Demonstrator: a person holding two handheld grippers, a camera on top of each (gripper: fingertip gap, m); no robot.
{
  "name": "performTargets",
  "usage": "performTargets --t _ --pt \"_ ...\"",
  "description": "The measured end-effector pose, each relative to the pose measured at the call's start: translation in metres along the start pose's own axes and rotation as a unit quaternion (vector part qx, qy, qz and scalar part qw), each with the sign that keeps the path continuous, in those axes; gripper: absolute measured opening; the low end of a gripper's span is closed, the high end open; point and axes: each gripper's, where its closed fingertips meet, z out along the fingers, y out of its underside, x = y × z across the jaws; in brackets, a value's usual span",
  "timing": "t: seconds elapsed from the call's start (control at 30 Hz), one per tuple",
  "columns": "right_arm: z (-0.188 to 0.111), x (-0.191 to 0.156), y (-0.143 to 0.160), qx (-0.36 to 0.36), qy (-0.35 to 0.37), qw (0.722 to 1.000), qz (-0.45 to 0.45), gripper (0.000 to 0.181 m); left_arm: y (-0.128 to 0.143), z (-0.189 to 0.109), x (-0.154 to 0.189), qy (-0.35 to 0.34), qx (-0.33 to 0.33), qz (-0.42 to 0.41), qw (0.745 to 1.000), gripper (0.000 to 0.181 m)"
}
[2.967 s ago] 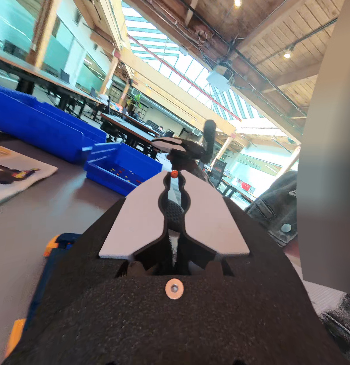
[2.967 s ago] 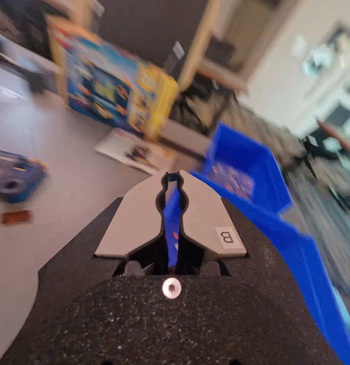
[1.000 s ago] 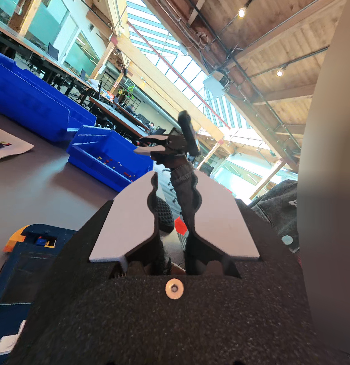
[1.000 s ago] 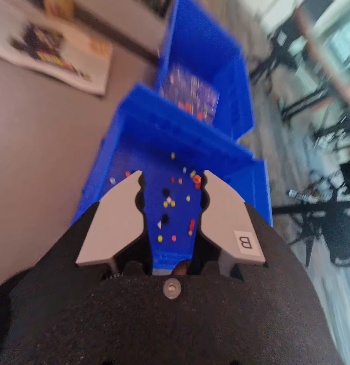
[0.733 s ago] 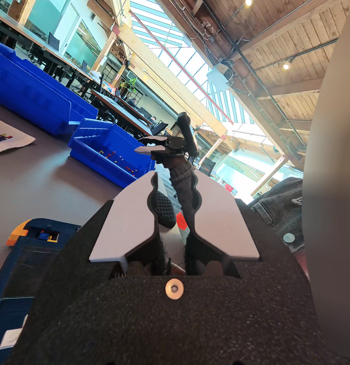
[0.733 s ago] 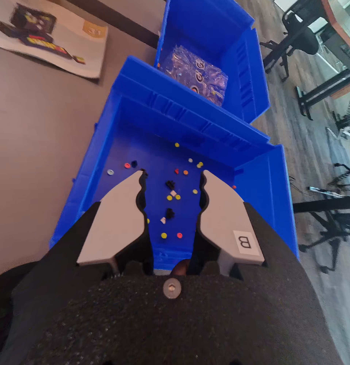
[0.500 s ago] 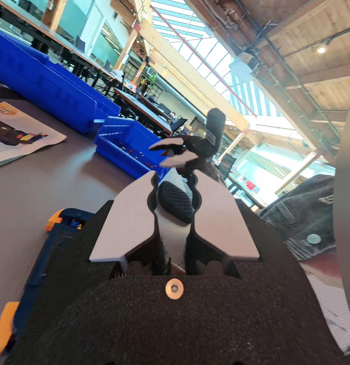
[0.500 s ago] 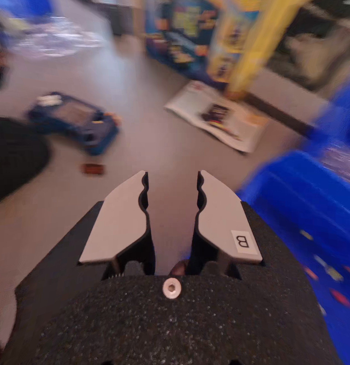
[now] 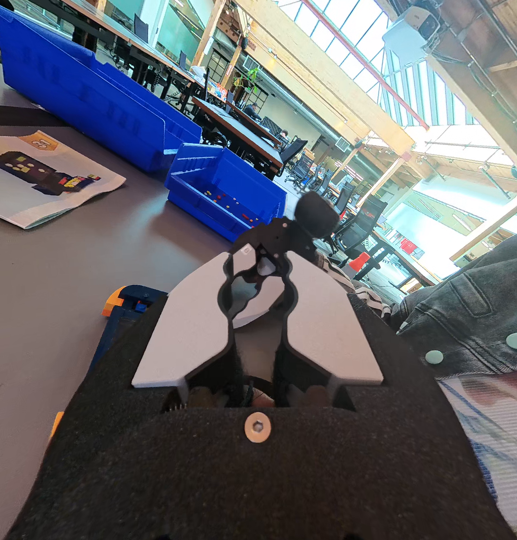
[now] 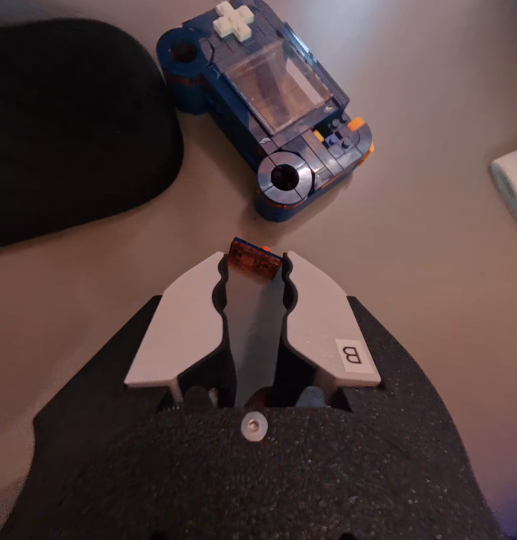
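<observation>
Down between the tips of my right gripper (image 10: 254,258) lies a small orange brick (image 10: 253,262) on the surface (image 10: 76,277); my jaws are spread around it, contact unclear. Just beyond sits a dark blue brick-built toy (image 10: 266,114) with a clear screen. My left gripper (image 9: 255,267) hovers with jaws spread, holding nothing; beyond its tips sits a blue bin (image 9: 222,193) of tiny pieces.

From the right wrist view we see a small brick (image 10: 254,261) between our right gripper's (image 10: 255,255) fingertips, on the table (image 10: 76,277). The toy console (image 10: 266,108) lies beyond it at twelve o'clock, our left gripper (image 10: 61,125) at ten, a booklet (image 10: 511,181) at two.
</observation>
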Motion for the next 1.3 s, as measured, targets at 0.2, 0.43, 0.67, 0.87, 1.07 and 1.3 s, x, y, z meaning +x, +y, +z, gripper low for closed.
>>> performTargets --t 0.2,0.43,0.67,0.87,1.07,1.3 --pt "-0.067 0.009 -0.086 0.239 0.237 0.921 -0.195 0.035 0.011 0.010 0.008 0.040 -0.019 -0.055 0.998 0.040" --pt "-0.102 -0.012 -0.132 0.282 0.359 0.835 -0.309 0.035 0.004 0.022 0.055 0.170 0.015 -0.098 0.980 0.044" --pt "-0.103 -0.018 -0.136 0.296 0.347 0.837 -0.304 0.033 0.009 0.023 0.055 0.117 0.004 0.023 0.993 0.015" --pt "-0.096 -0.019 -0.113 0.317 0.136 0.930 -0.125 0.015 0.019 0.013 0.016 -0.097 -0.109 0.319 0.936 0.016" --pt "-0.074 -0.012 -0.104 0.225 0.138 0.957 -0.118 0.014 0.032 0.017 0.006 -0.149 -0.169 0.411 0.884 0.016" --pt "-0.062 -0.010 -0.102 0.197 0.152 0.957 -0.146 0.012 0.039 0.017 0.006 -0.143 -0.193 0.422 0.874 0.016"
